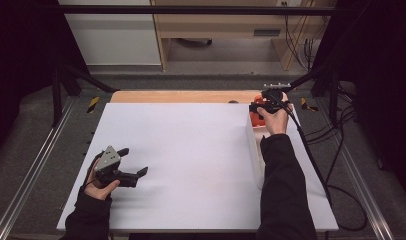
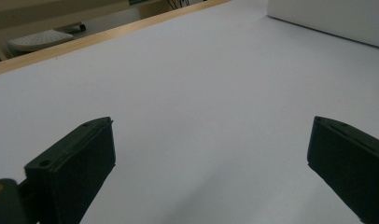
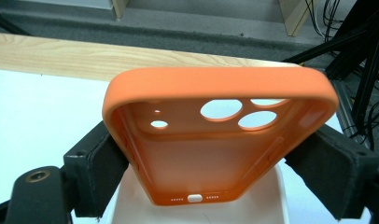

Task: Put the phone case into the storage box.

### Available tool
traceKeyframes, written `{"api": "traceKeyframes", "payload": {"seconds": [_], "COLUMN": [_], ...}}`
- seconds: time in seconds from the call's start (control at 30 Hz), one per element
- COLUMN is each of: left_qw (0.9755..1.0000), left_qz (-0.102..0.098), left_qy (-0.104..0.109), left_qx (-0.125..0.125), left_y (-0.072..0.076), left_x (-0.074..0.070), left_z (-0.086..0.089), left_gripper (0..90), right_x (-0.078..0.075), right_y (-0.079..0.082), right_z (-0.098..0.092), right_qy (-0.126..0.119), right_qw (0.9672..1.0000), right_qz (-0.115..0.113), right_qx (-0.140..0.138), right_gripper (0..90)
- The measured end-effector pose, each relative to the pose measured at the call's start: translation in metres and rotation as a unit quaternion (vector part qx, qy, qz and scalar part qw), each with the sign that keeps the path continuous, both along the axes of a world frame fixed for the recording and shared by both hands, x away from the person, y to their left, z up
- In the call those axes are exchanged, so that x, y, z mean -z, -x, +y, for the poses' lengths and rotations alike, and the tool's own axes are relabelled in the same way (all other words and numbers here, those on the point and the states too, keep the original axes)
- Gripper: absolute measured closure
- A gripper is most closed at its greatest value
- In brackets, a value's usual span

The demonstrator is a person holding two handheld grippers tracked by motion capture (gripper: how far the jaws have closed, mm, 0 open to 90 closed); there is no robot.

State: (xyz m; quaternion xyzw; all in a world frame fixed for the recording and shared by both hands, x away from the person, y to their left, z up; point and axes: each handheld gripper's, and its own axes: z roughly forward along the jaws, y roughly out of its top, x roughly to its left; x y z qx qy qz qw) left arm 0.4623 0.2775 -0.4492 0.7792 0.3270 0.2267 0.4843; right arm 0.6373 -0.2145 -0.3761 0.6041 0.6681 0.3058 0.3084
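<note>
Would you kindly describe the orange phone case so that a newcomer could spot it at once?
Look to the far right corner of the white table, above the white box. There the right gripper clamps a soft orange phone case, the only brightly coloured thing there, with round camera cut-outs.

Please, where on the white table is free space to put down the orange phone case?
The wide middle of the white table is bare, between the left tool and the white box. The far right corner is crowded: there the right tool holds the orange phone case above that box.
</note>
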Motion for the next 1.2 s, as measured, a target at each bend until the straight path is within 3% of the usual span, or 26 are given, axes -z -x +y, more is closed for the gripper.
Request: {"api": "traceKeyframes", "payload": {"seconds": [0.77,1.2], "left_qw": [1.0,1.0], "left_qz": [0.001,0.001], "left_qy": [-0.002,-0.002], "left_qx": [0.001,0.001], "left_y": [0.0,0.0], "left_x": [0.001,0.001], "left_z": [-0.001,-0.001], "left_gripper": [0.5,0.5], "right_x": [0.014,0.015], "right_y": [-0.005,-0.005], "right_z": [0.001,0.0], "right_qy": [0.004,-0.001], "right_qw": [0.9999,0.9999], "right_qz": [0.015,0.01], "right_qx": [0.005,0.004], "right_gripper": [15.3,11.6]}}
